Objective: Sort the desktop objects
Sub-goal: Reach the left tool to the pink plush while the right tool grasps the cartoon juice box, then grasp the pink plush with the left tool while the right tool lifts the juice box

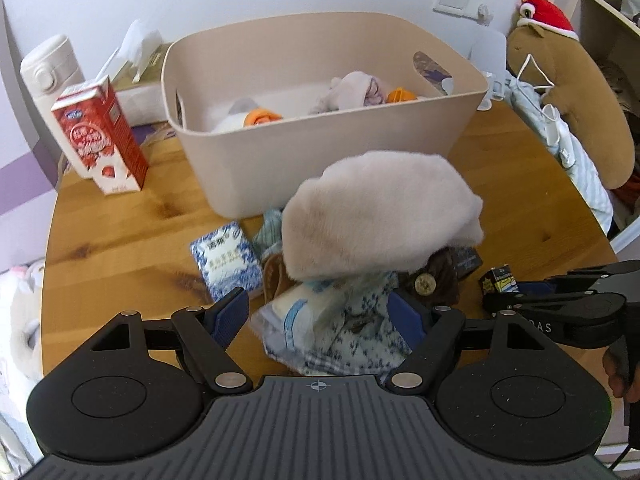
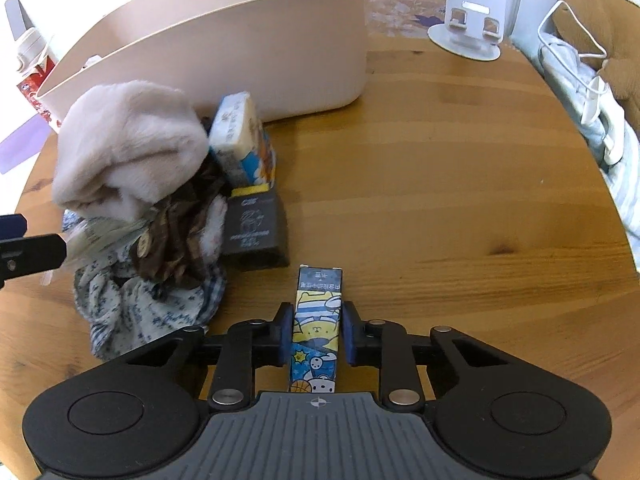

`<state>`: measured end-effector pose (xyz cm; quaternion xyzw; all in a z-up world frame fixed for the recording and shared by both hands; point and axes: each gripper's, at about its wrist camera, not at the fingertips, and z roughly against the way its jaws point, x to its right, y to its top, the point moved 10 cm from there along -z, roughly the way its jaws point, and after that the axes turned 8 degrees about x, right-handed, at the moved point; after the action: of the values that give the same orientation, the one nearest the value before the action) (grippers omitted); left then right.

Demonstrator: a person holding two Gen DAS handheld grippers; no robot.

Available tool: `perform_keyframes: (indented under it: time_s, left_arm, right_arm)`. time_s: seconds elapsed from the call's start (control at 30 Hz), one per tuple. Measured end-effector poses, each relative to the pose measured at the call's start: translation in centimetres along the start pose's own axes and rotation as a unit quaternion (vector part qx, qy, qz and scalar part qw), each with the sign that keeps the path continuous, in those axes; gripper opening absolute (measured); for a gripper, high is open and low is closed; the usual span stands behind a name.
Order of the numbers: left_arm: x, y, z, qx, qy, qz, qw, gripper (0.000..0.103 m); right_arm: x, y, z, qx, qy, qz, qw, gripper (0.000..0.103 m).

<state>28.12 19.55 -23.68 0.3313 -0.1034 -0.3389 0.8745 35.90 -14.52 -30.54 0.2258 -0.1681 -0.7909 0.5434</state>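
A beige bin [image 1: 320,136] stands on the round wooden table [image 1: 120,224], with socks and cloth inside. In front of it lies a pile: a fluffy pale hat [image 1: 376,212] on top, a blue-white patterned cloth [image 1: 352,332], a brown cloth [image 1: 432,280] and a blue-white tissue pack [image 1: 226,256]. My left gripper [image 1: 320,316] is open around the pile's near edge. My right gripper [image 2: 316,334] is shut on a small cartoon-printed carton [image 2: 318,320] on the table. The right wrist view also shows the hat [image 2: 128,140], a dark box [image 2: 254,228] and a yellow-blue pack [image 2: 242,140] leaning on the bin [image 2: 224,44].
A red milk carton [image 1: 100,136], a white thermos [image 1: 48,72] and a tissue box [image 1: 136,64] stand at the back left. A white stand [image 2: 468,28], a brown plush [image 1: 568,96] and a striped cloth [image 1: 580,160] sit at the right edge.
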Motion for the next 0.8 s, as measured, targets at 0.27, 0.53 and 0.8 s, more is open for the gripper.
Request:
perform_keyframes:
  time_s: [0.27, 0.53, 0.8]
  left_arm:
    - [1.1, 2.0, -1.1, 0.021, -0.008, -0.037, 0.9991, 0.078]
    - [2.4, 3.2, -2.8, 0.02, -0.017, -0.031, 0.9992, 0.078]
    - [3.0, 3.6, -4.2, 0.04, -0.003, -0.048, 0.9981, 0.077]
  right_arm:
    - [0.5, 1.2, -1.2, 0.005, -0.005, 0.016, 1.0, 0.022]
    - [0.9, 1.5, -1.6, -0.003, 0.005, 0.03, 1.0, 0.034]
    - [1.0, 1.8, -1.7, 0.001, 0.01, 0.034, 0.999, 0.034]
